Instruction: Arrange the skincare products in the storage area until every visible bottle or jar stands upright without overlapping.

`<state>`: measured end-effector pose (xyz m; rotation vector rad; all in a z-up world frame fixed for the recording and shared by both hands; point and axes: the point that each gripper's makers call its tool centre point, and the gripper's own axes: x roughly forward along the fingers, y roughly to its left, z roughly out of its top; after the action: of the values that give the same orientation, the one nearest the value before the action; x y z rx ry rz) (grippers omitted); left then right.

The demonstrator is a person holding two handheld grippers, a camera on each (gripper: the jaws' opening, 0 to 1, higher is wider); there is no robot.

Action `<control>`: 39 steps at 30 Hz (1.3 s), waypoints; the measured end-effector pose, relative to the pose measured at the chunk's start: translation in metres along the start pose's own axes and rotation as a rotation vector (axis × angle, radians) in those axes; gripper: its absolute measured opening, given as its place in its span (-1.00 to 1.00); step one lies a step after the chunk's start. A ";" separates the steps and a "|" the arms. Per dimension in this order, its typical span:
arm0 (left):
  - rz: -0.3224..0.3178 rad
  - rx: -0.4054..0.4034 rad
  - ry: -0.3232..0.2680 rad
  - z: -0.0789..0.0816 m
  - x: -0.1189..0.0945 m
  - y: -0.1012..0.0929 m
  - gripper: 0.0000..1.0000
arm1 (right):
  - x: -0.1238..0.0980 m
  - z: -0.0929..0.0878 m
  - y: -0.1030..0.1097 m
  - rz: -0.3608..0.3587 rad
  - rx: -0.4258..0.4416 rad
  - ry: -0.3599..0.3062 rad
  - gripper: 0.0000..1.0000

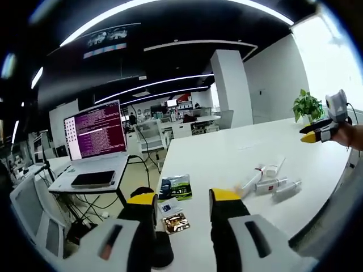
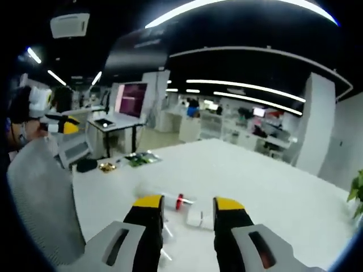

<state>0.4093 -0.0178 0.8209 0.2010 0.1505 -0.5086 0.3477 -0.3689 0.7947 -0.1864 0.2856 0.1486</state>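
Both tools, left tool [image 1: 182, 199] and right tool [image 2: 188, 205], hang released above the counter [image 1: 227, 153]; we see skincare tubes [image 1: 271, 182] lying mid-counter, probably light, slippery; grip mid-body.

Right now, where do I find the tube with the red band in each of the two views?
Left gripper view: the tube with the red band lies on the white table, right of centre, beyond the left gripper.
Right gripper view: the tube lies low in the centre, between the right gripper's jaws.
Shared landmark: the laptop with the purple screen.
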 end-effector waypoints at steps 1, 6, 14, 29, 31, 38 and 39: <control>0.001 0.001 0.001 0.000 0.000 0.000 -0.35 | 0.003 0.000 -0.001 0.004 0.004 -0.001 -0.36; -0.002 0.006 0.004 -0.001 0.000 0.000 -0.35 | 0.025 -0.003 -0.007 0.022 -0.017 0.041 -0.35; -0.002 0.014 0.011 -0.002 0.000 -0.001 -0.36 | 0.056 -0.007 -0.019 0.070 -0.096 0.102 -0.32; -0.008 0.036 0.033 -0.006 0.002 -0.004 -0.36 | 0.110 -0.036 -0.002 0.282 -0.268 0.296 -0.19; -0.009 0.040 0.039 -0.007 0.003 -0.004 -0.36 | 0.116 -0.041 0.000 0.302 -0.296 0.321 -0.19; -0.006 0.045 0.051 -0.009 0.003 -0.004 -0.38 | 0.131 -0.044 0.007 0.346 -0.376 0.350 -0.24; -0.005 0.046 0.053 -0.010 0.003 -0.004 -0.38 | 0.132 -0.044 0.009 0.353 -0.382 0.352 -0.24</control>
<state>0.4088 -0.0205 0.8103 0.2594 0.1911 -0.5125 0.4602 -0.3535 0.7130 -0.5436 0.6404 0.5242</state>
